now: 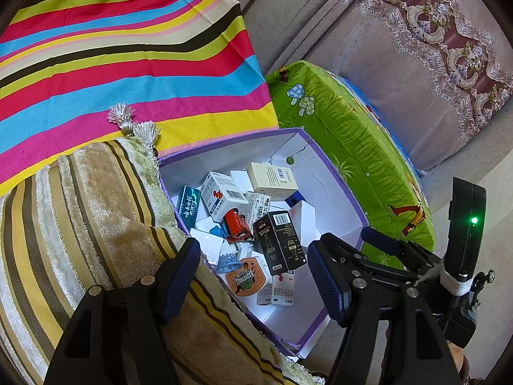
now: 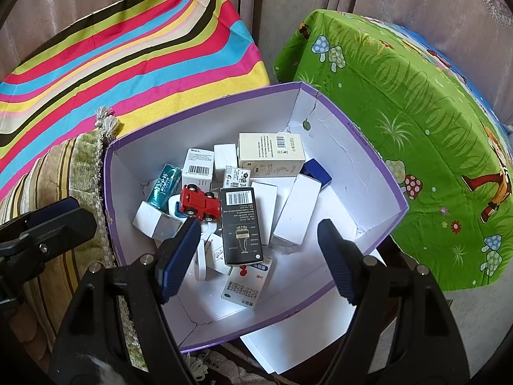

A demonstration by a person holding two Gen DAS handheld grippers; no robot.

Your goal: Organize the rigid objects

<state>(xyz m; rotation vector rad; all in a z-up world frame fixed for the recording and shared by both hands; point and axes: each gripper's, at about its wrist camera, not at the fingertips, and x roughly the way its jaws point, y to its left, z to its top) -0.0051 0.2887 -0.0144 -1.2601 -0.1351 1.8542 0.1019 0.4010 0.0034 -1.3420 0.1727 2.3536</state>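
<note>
A purple-rimmed white cardboard box (image 1: 333, 173) (image 2: 352, 134) holds several small cartons, a red toy car (image 1: 236, 224) (image 2: 198, 203), a black carton (image 1: 282, 243) (image 2: 242, 226), a cream carton (image 1: 272, 176) (image 2: 271, 150) and a teal carton (image 2: 163, 187). My left gripper (image 1: 253, 284) is open and empty above the box's near left rim. My right gripper (image 2: 256, 256) is open and empty over the box, above the black carton. In the left wrist view the right gripper's fingers (image 1: 381, 240) show at the box's right edge.
A striped multicolour cushion (image 1: 128, 57) (image 2: 128, 54) lies behind the box. A green cartoon cushion (image 1: 346, 134) (image 2: 416, 122) is at the right. A brown striped pillow (image 1: 96, 224) (image 2: 57, 173) presses on the box's left. A curtain (image 1: 416, 32) hangs behind.
</note>
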